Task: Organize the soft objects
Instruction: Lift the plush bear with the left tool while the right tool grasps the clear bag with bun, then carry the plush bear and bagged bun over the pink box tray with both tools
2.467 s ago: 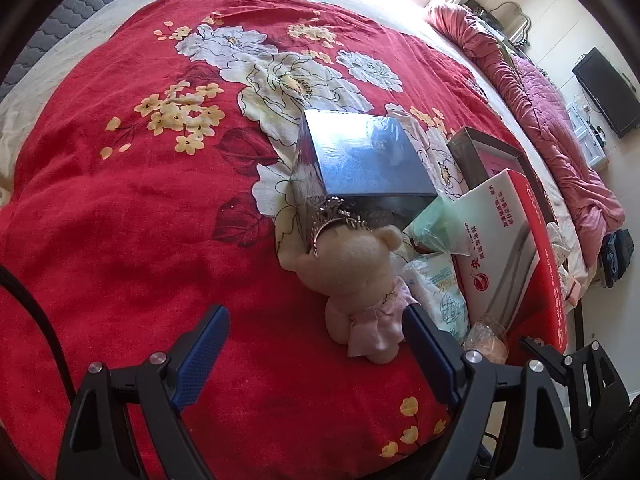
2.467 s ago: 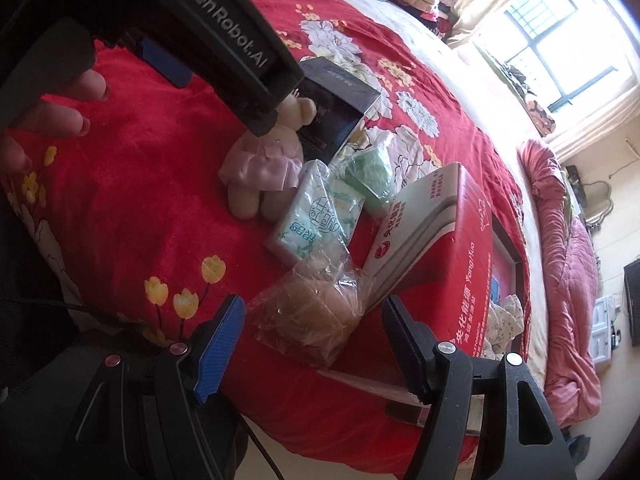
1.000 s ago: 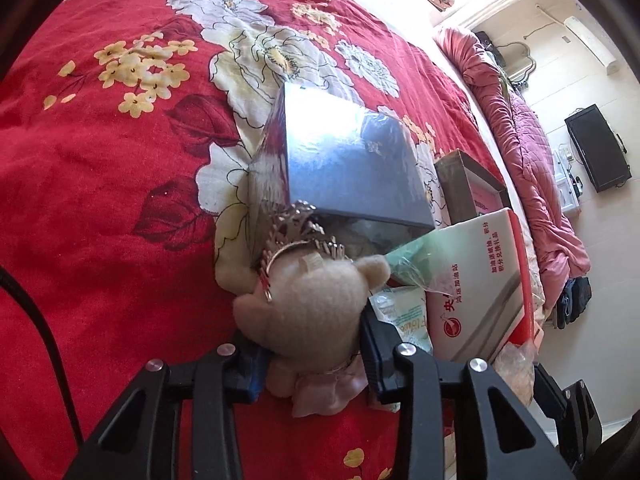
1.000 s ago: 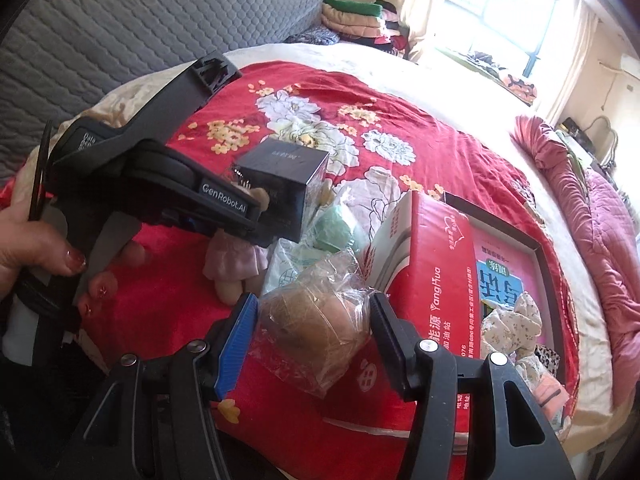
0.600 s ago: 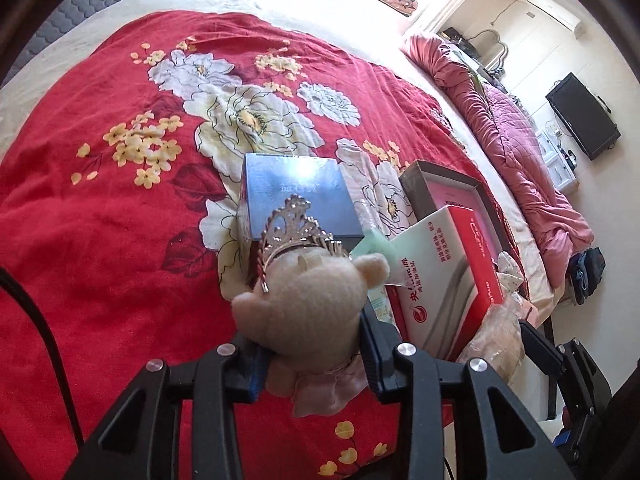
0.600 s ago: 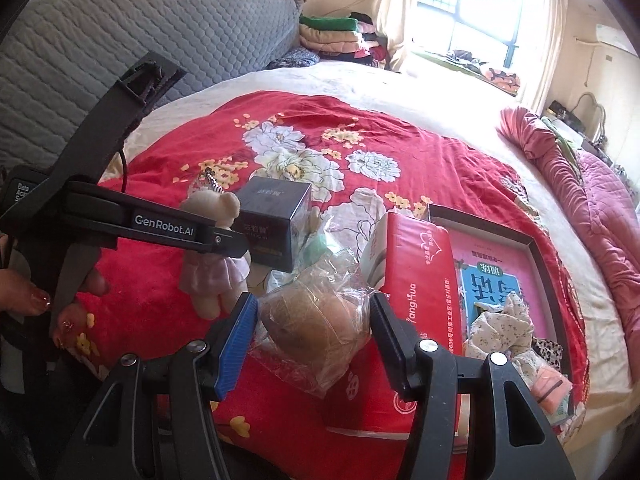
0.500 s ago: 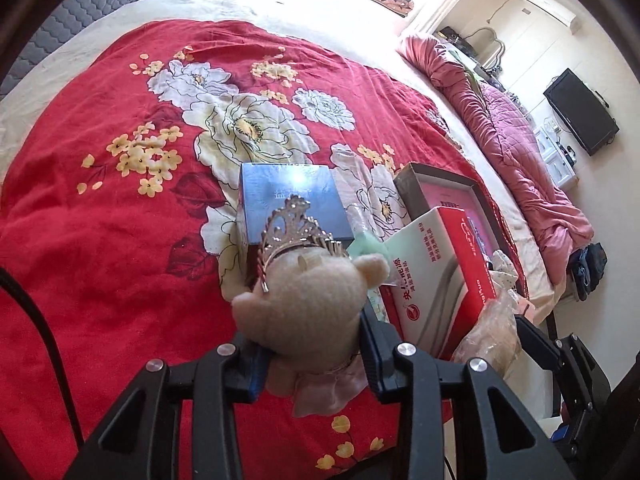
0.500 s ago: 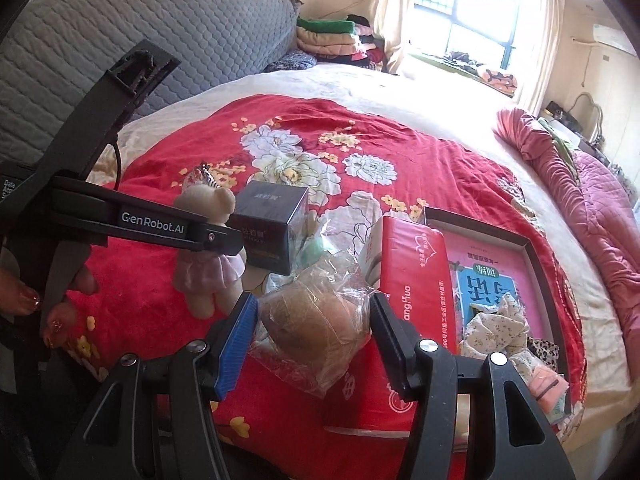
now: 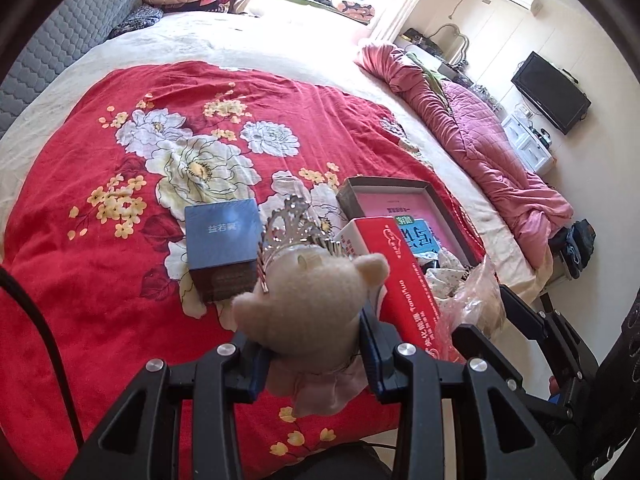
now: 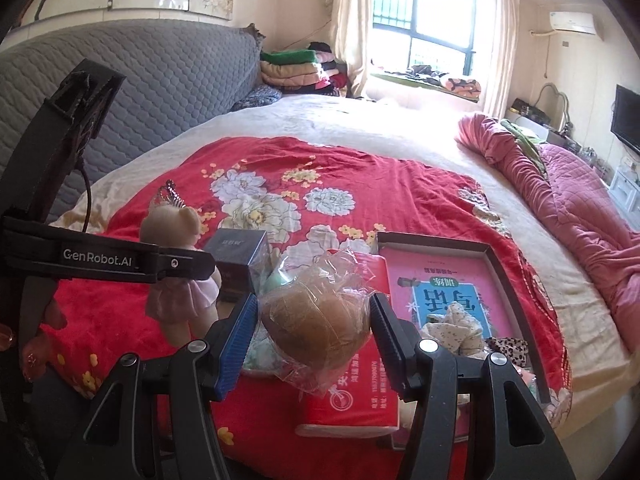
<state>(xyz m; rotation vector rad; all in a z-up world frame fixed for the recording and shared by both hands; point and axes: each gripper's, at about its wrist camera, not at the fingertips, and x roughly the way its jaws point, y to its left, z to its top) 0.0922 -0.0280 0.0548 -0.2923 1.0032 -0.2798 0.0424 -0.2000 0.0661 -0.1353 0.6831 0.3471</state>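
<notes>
The left gripper (image 9: 310, 354) is clamped on a small teddy bear (image 9: 308, 308) in a tiara and pink skirt, low in the centre of its own view and clear of the red floral quilt (image 9: 100, 280). The right gripper (image 10: 312, 334) is squeezed onto a brown plush in a clear plastic bag (image 10: 320, 326), also centre-low in its frame. So both soft things look picked up and mid-carry. The likely goal is the open box lid (image 10: 508, 280) at right of the frame, where bits of cloth (image 10: 452, 326) already lie. Next, I'd say, each hand must swing right past the red carton (image 10: 352, 404) and dark blue box (image 9: 222, 236) before releasing.
</notes>
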